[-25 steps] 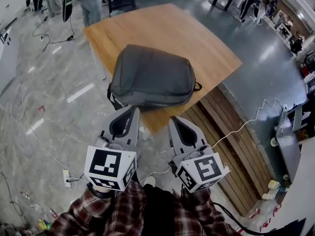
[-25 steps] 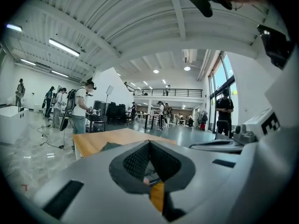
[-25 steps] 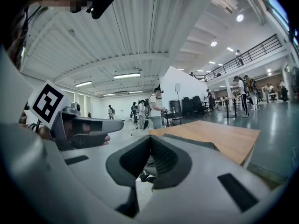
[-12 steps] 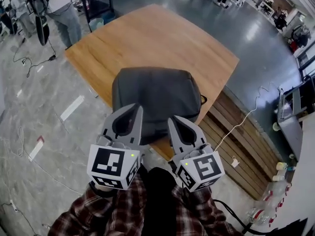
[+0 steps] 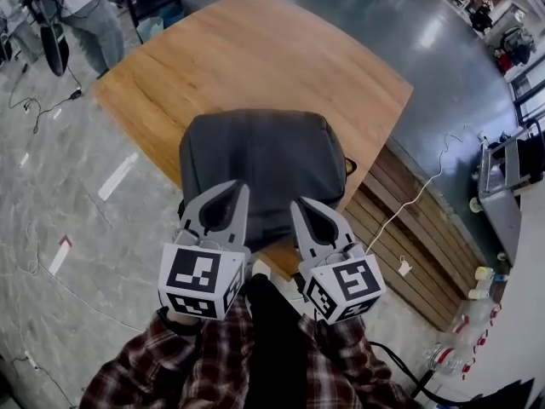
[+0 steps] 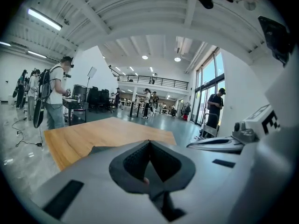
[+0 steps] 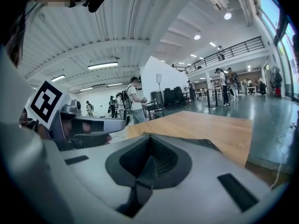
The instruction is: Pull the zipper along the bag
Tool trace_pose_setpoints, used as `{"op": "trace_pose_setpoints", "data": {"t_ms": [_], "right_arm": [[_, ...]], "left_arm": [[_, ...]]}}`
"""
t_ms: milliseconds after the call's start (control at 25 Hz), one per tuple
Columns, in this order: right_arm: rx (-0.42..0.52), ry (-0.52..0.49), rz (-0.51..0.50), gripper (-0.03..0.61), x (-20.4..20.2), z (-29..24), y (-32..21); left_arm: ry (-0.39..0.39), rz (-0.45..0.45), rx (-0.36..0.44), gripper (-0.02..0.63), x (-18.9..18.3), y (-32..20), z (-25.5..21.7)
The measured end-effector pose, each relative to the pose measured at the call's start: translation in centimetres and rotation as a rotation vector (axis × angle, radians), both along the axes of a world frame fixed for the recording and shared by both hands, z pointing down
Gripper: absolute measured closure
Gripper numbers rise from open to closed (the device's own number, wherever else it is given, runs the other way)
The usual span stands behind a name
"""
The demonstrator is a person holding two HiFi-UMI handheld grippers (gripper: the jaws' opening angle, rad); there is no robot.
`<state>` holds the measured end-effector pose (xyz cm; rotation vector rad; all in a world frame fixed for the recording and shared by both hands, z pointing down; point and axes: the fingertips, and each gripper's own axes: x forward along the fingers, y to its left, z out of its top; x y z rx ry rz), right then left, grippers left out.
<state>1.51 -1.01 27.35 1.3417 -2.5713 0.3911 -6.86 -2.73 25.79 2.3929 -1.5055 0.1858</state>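
Observation:
A dark grey backpack (image 5: pixel 264 152) lies flat on the wooden table (image 5: pixel 255 49), near its front edge. I cannot make out its zipper pull. My left gripper (image 5: pixel 241 187) and right gripper (image 5: pixel 295 203) hang side by side above the bag's near end, not touching it. Both are shut with nothing between the jaws. In the left gripper view the gripper (image 6: pixel 149 142) has its jaws meeting at the tip, with a sliver of the bag (image 6: pixel 100 149) and the table (image 6: pixel 93 133) beyond. The right gripper view shows that gripper (image 7: pixel 150 136) the same way, with the bag's edge (image 7: pixel 212 146) beyond.
A slatted wooden platform (image 5: pixel 426 245) lies on the floor right of the table, with a white cable (image 5: pixel 426 190) across it. A person (image 5: pixel 85 15) stands by equipment at the far left. More people and tables are in the hall behind.
The view has closed in on the table, so the bag now lies right under the gripper tips. Both grippers stayed shut and side by side.

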Motion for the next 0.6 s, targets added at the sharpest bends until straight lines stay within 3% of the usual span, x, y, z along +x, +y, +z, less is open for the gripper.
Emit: {"op": "trace_pose_setpoints", "data": {"t_ms": [240, 600], "right_arm": [[-0.06, 0.029, -0.006, 0.568, 1.1, 2.9, -1.2], [-0.313, 0.084, -0.027, 0.568, 1.0, 14.5, 2.2]], "left_arm": [[-0.018, 0.002, -0.074, 0.603, 1.0, -1.1, 3.1], [-0.142, 0.059, -0.386, 0.603, 2.7, 1.0, 17.7]]}}
